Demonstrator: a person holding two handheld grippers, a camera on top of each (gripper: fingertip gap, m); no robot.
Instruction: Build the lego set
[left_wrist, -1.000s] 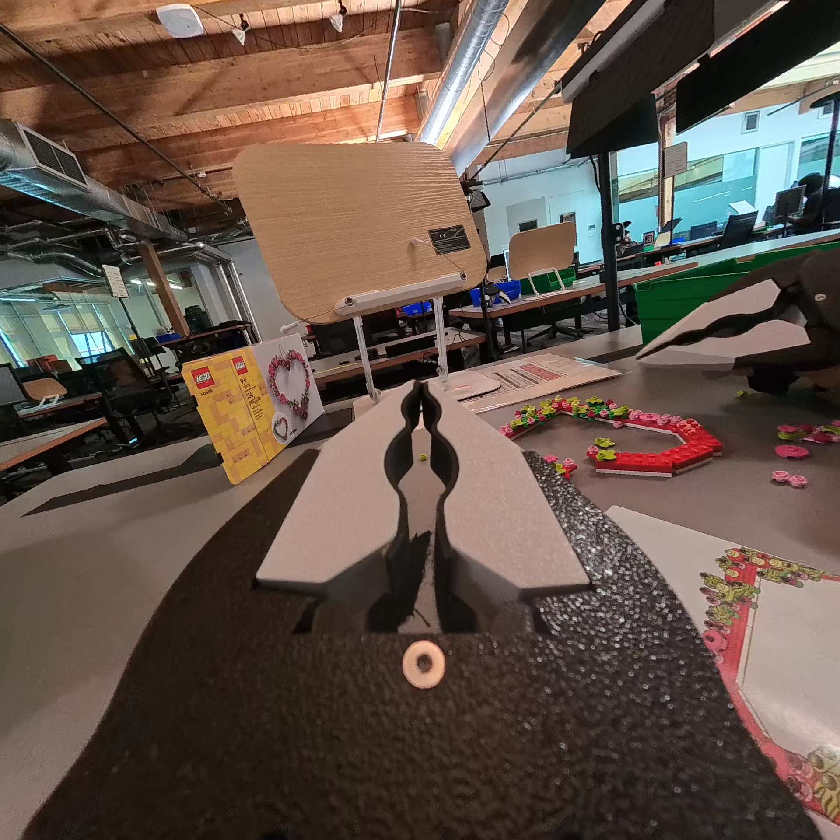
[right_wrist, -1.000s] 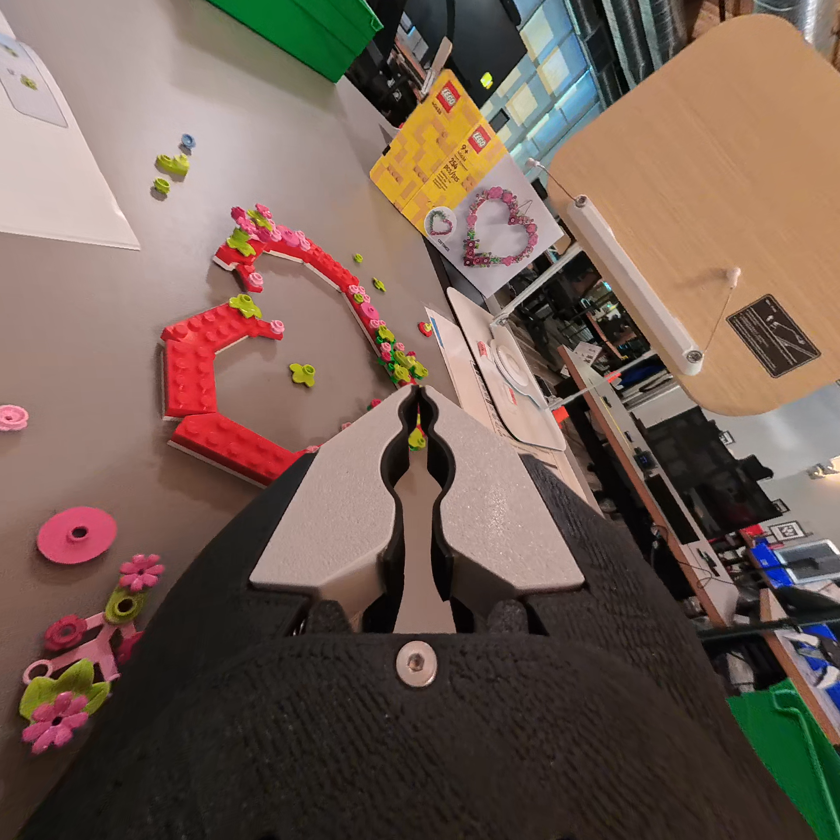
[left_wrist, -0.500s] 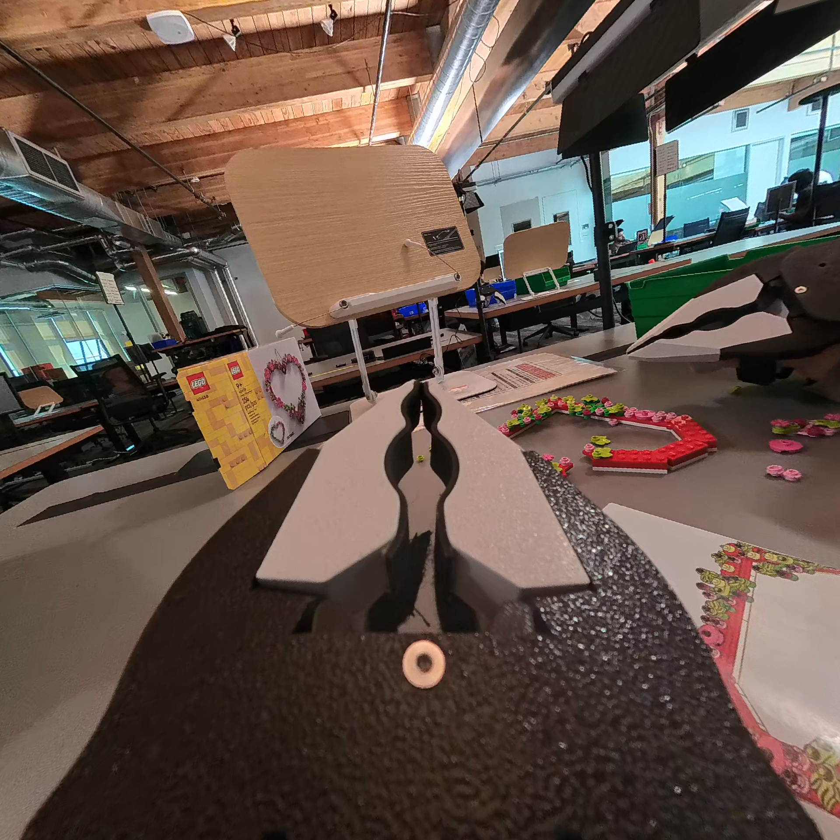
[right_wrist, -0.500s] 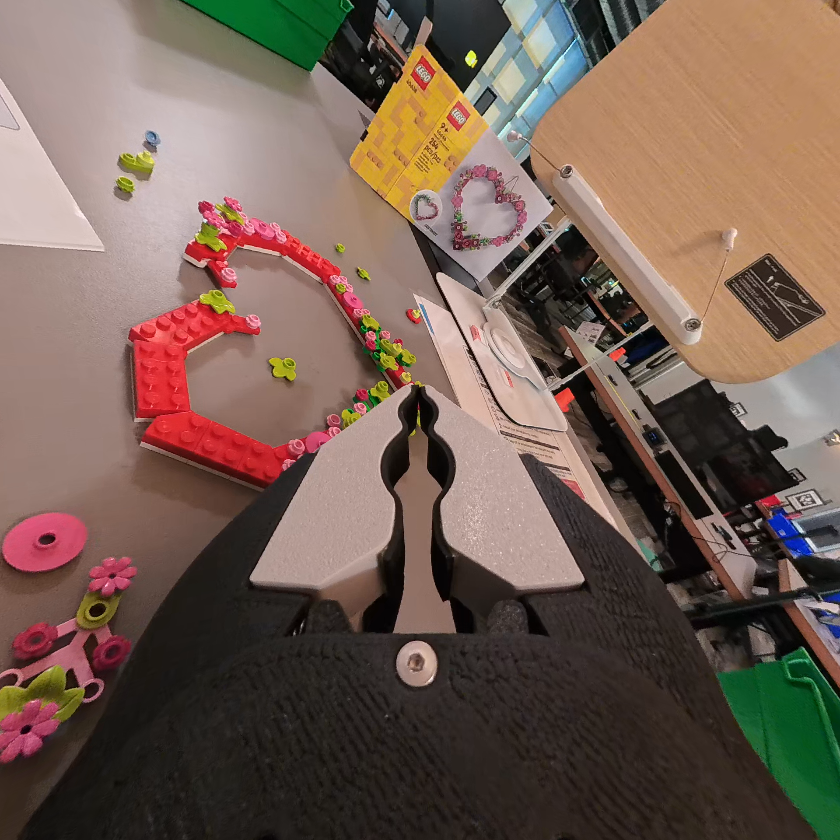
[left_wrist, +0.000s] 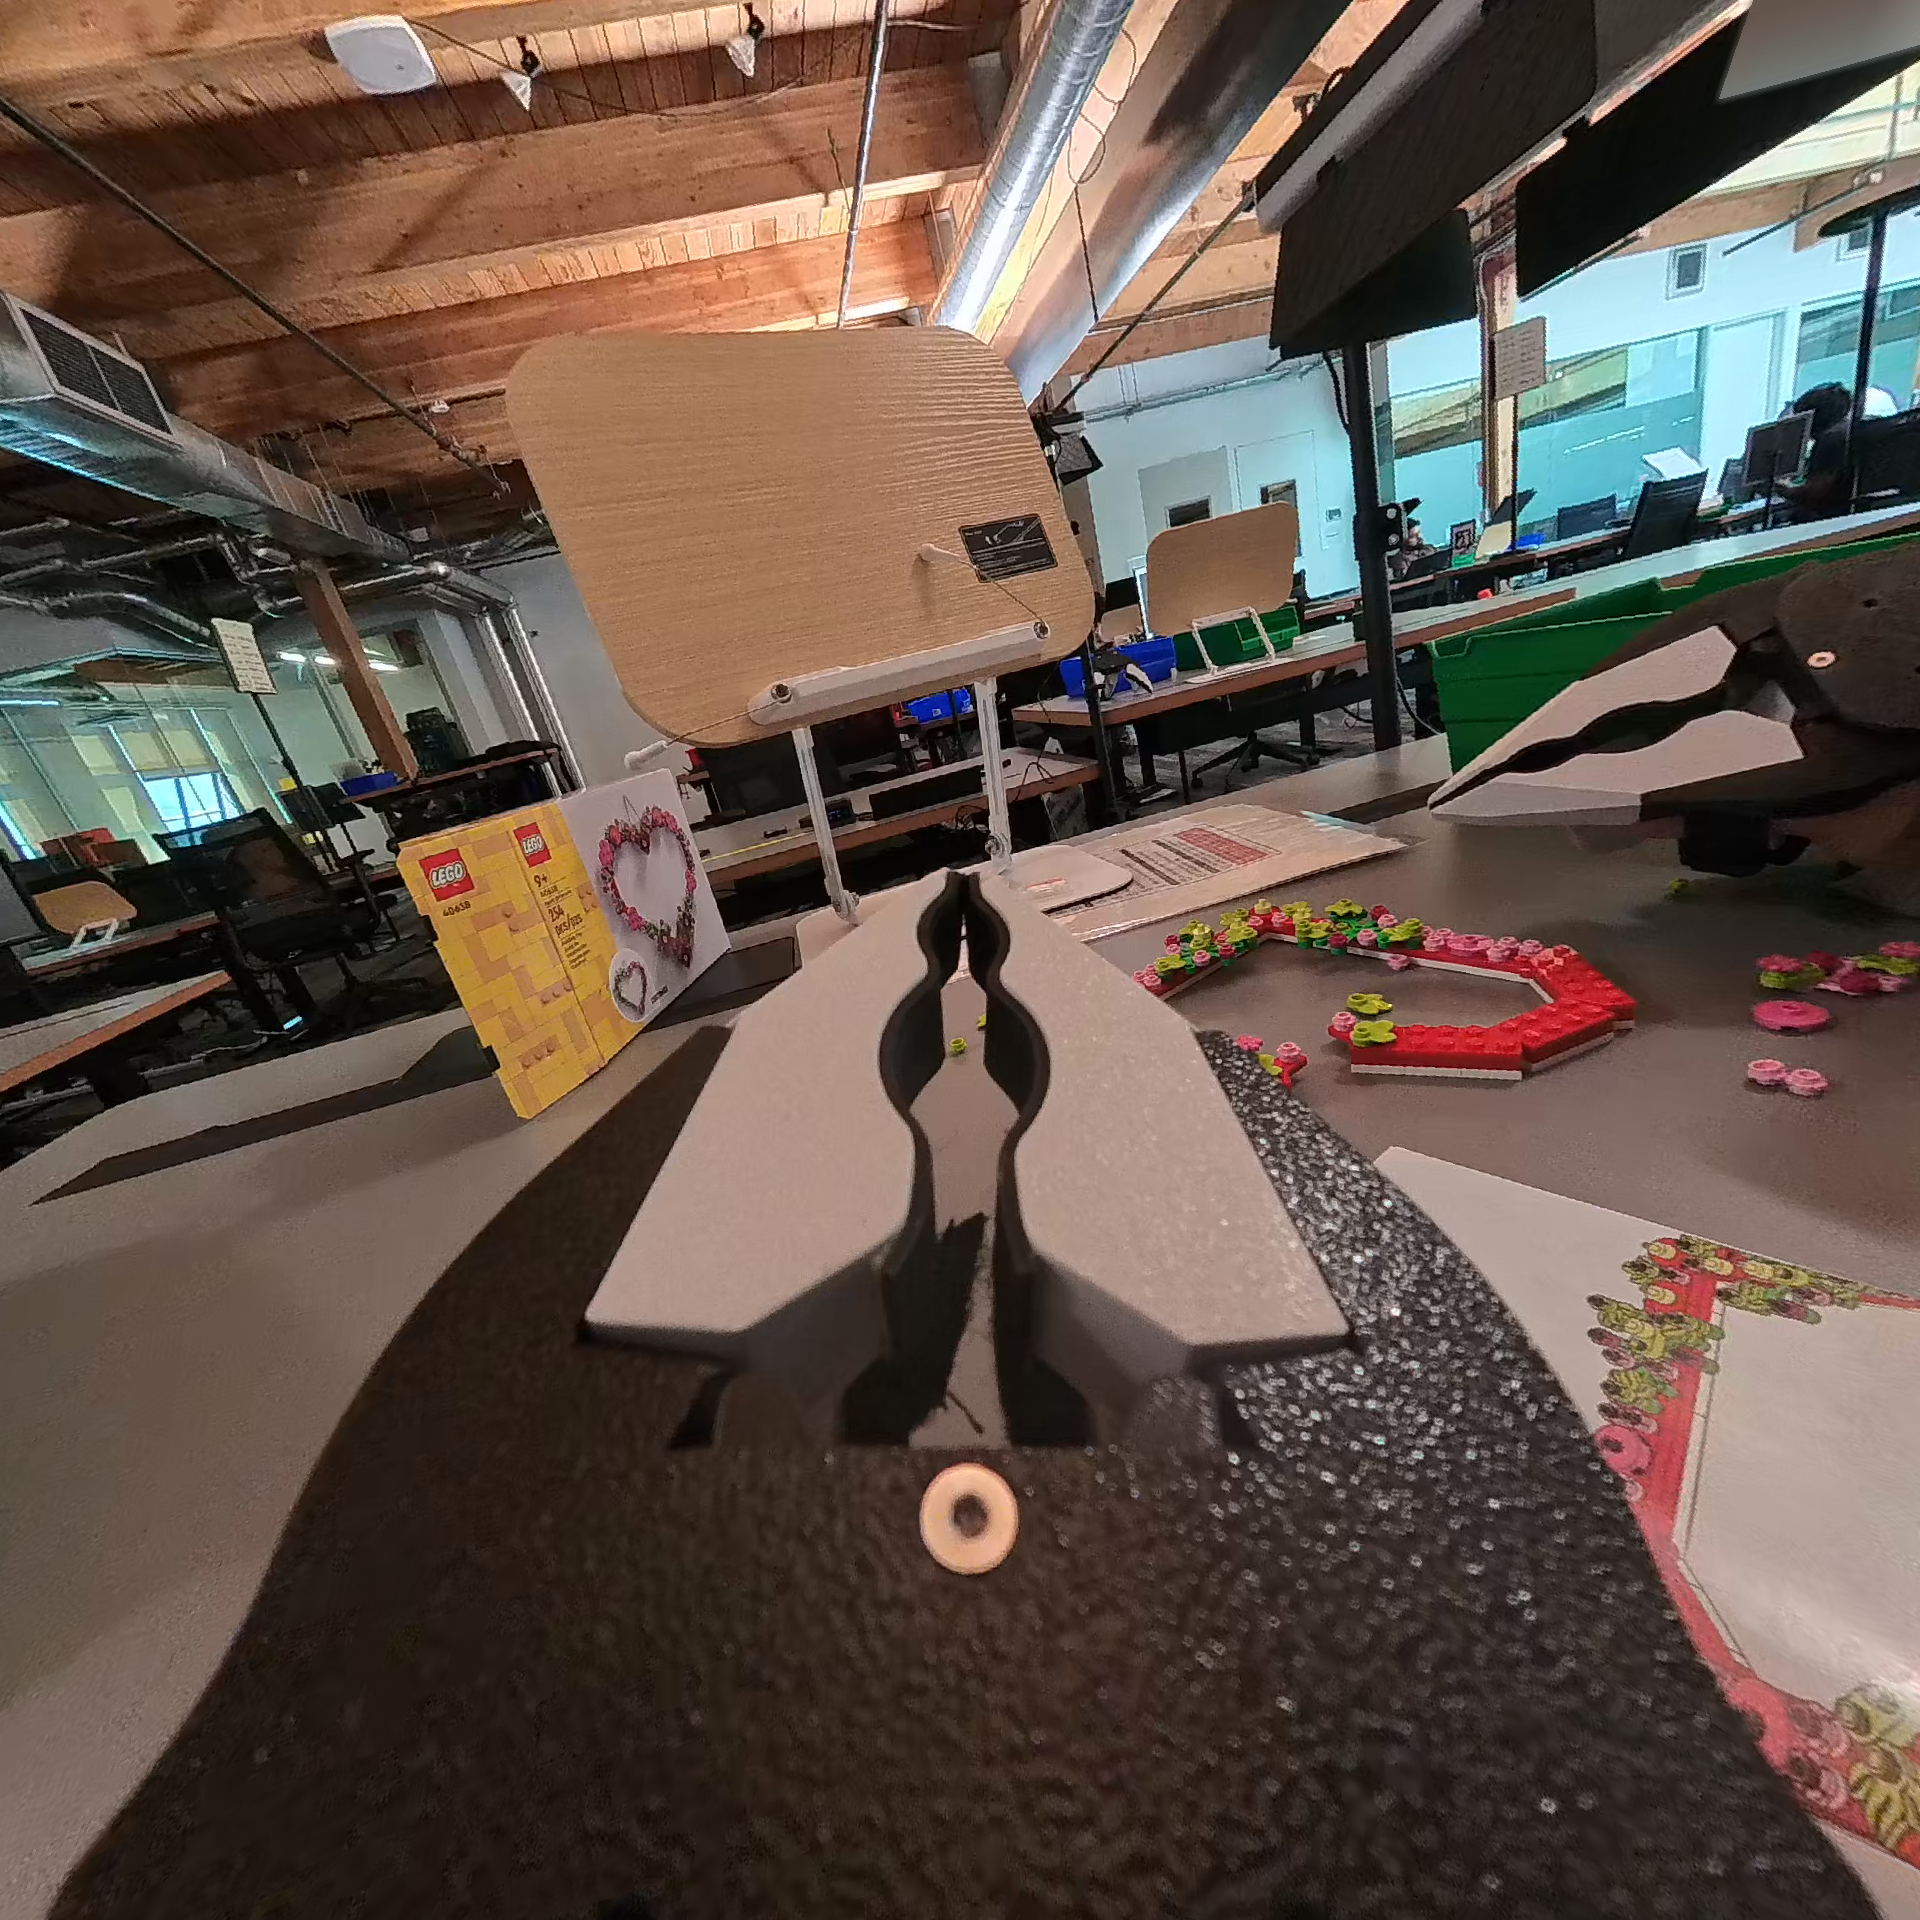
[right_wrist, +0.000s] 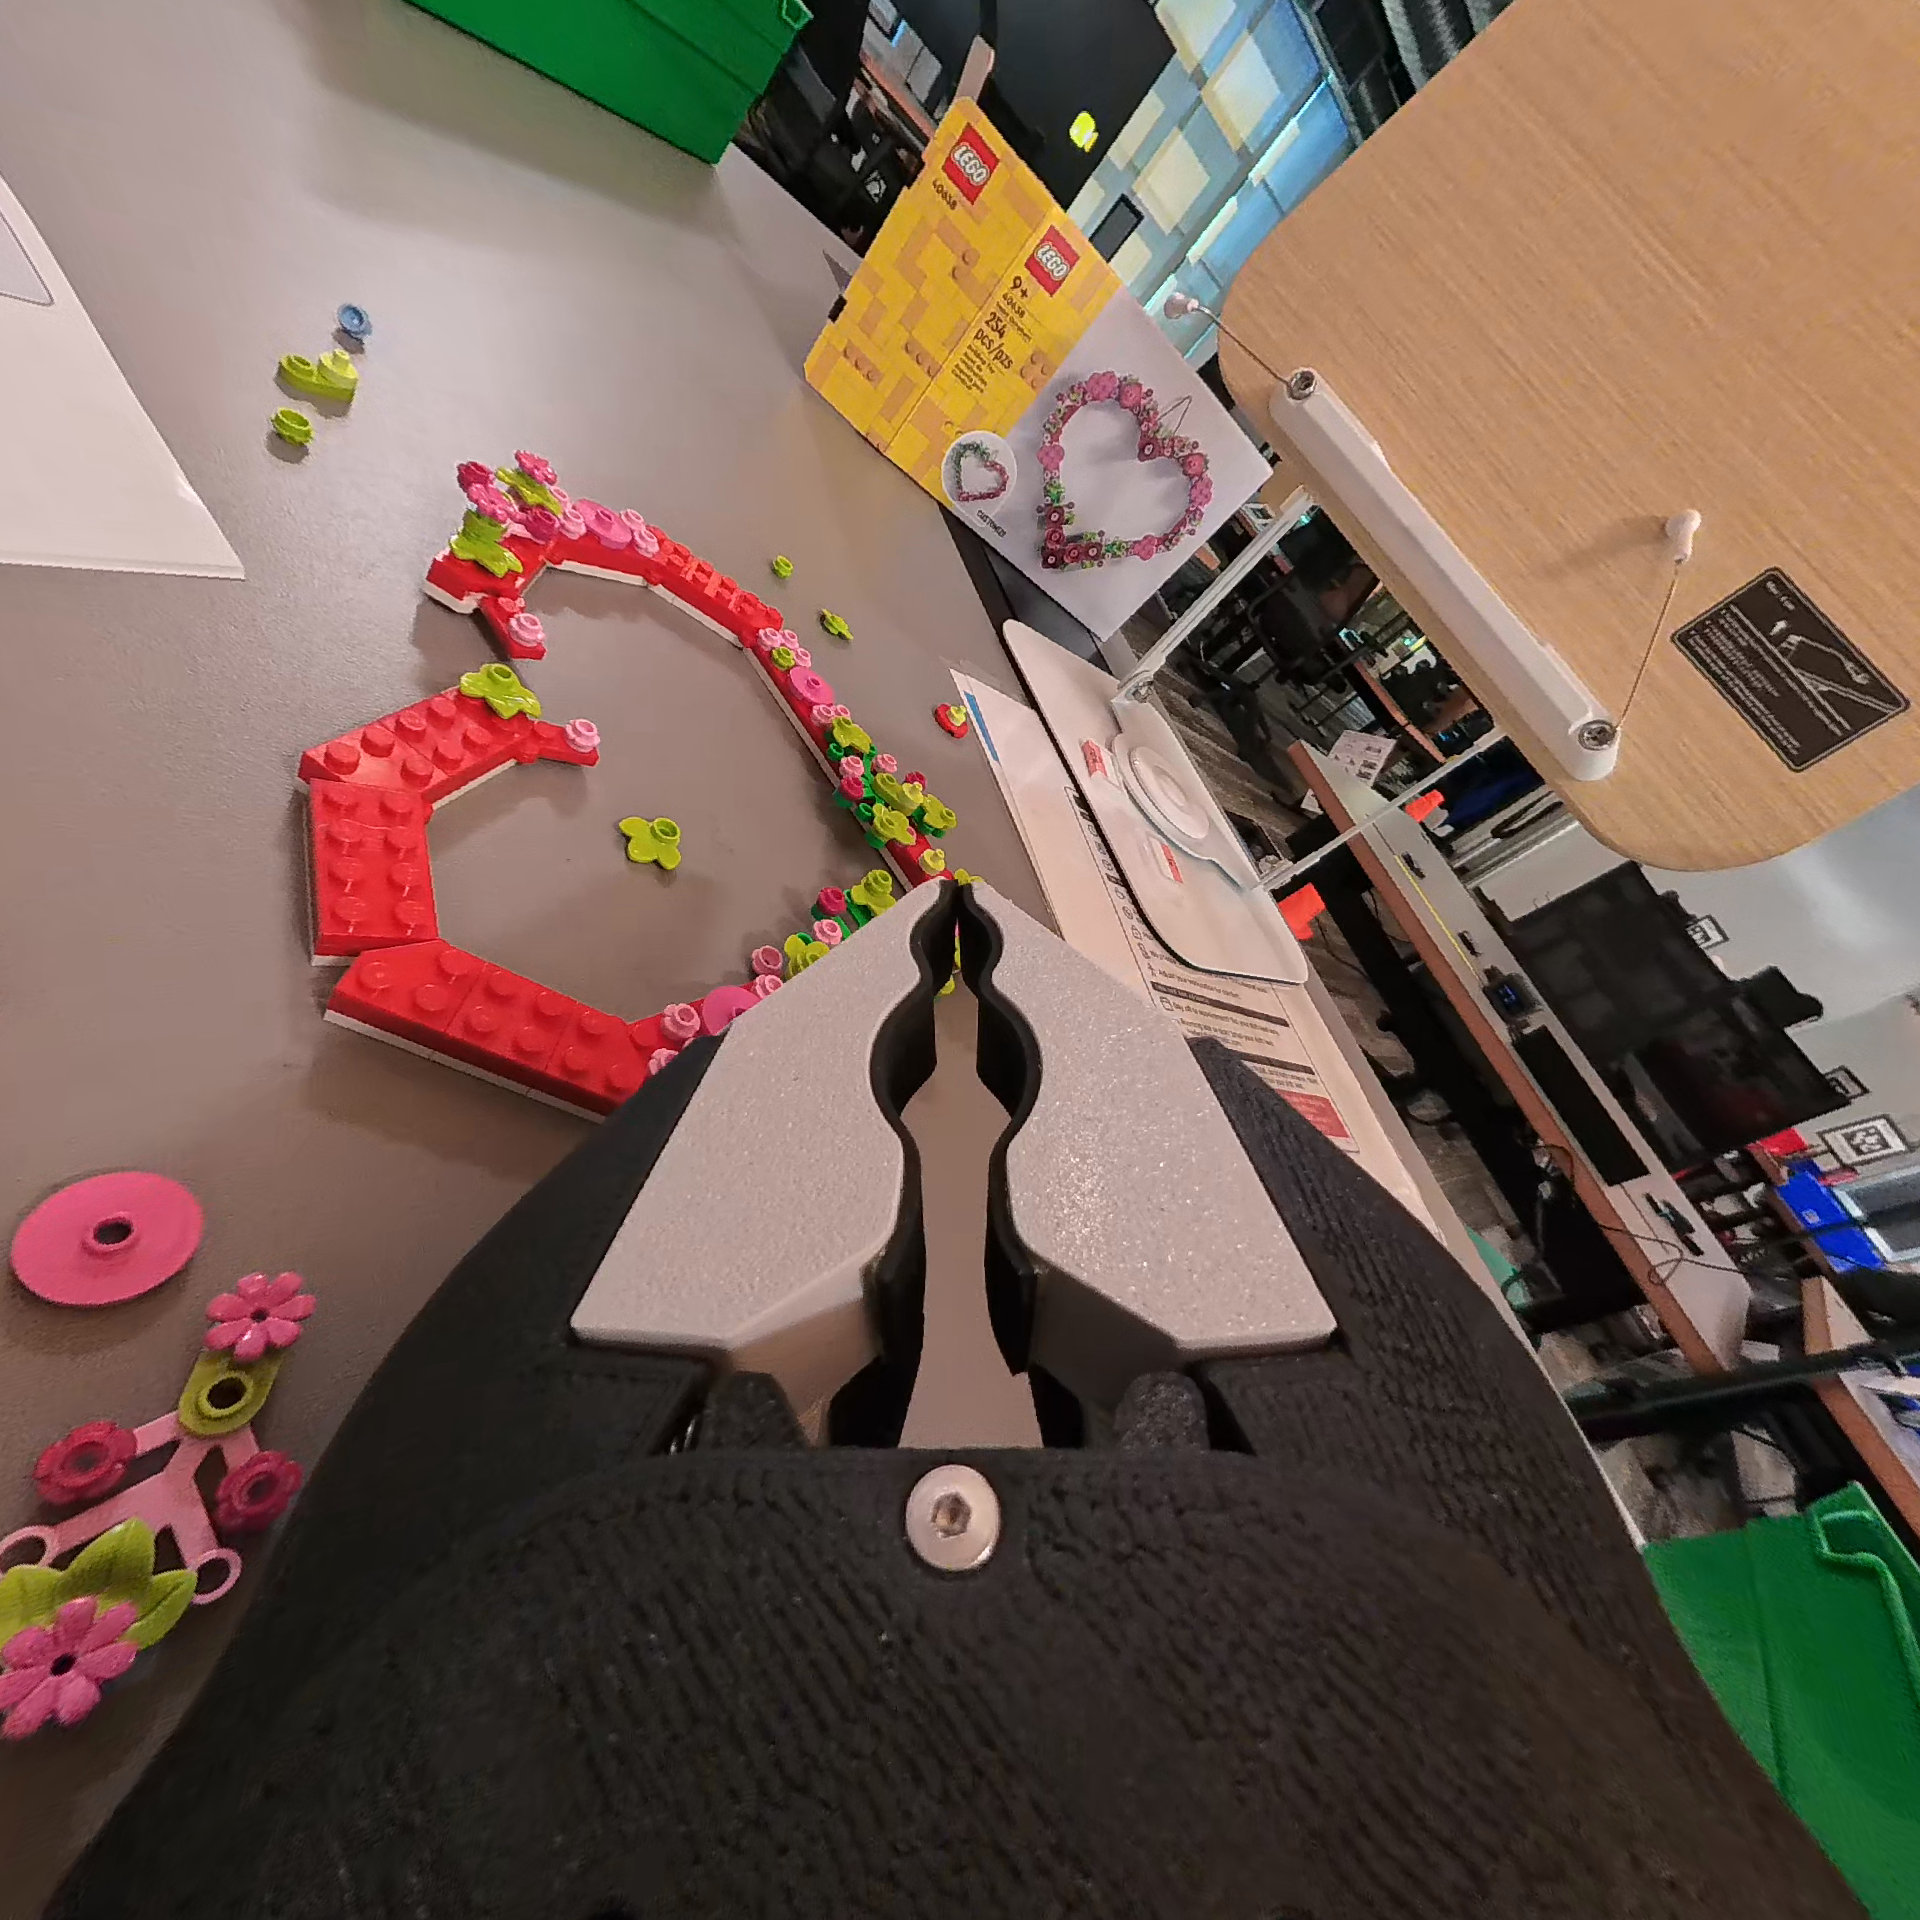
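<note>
A red heart-shaped Lego frame (right_wrist: 366, 875) lies flat on the grey table, with pink and lime flowers along its far side; it also shows in the left wrist view (left_wrist: 1496, 1042). My right gripper (right_wrist: 956, 896) is shut and hovers over the flowered lower point of the heart, hiding part of it. I see nothing clearly held in it. It shows from the side in the left wrist view (left_wrist: 1455, 805). My left gripper (left_wrist: 961, 885) is shut and empty, held above the table to the left of the heart.
Loose pieces lie around: a pink disc (right_wrist: 104, 1236), a pink flower stem cluster (right_wrist: 156, 1455), lime studs (right_wrist: 317, 376), a lime leaf (right_wrist: 649, 840). A yellow Lego box (left_wrist: 540, 956), a wooden book stand (left_wrist: 790, 540), an instruction sheet (left_wrist: 1787, 1455) and a green bin (left_wrist: 1538, 675) ring the work area. There is about 25 cm between the tips of the two grippers. From my right tips it is roughly 8 cm to the lime leaf (right_wrist: 649, 840); from my left, 20 cm.
My right gripper has moved forward and lower over the heart, and its tips now cover the flowered lower point. My left gripper has barely shifted.
</note>
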